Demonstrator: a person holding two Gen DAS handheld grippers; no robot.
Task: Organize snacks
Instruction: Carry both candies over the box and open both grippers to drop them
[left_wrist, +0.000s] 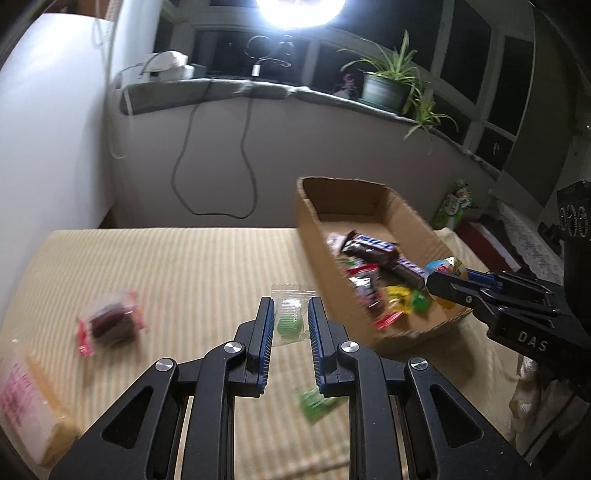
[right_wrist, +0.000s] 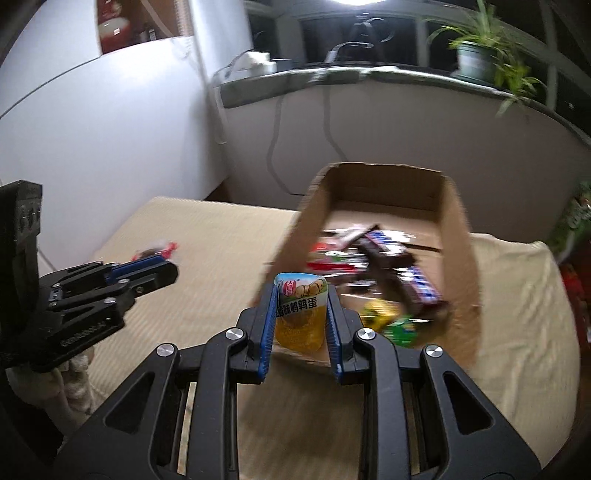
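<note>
My left gripper (left_wrist: 291, 325) pinches a clear-wrapped green candy (left_wrist: 289, 320), my right gripper (right_wrist: 301, 317) clamps a quail-egg pouch (right_wrist: 300, 312) beside the cardboard box (right_wrist: 458, 236) already holding chocolate bars (left_wrist: 373, 251), while a red-wrapped cake (left_wrist: 109, 321), wafer pack (left_wrist: 27, 406) and green sachet (left_wrist: 316, 402) remain on the tablecloth (left_wrist: 192, 266).

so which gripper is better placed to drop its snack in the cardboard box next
Right, probably. The right gripper holds a yellow snack pouch at the cardboard box's near edge. The left gripper grips a clear packet with a green candy further out over the striped cloth.
</note>
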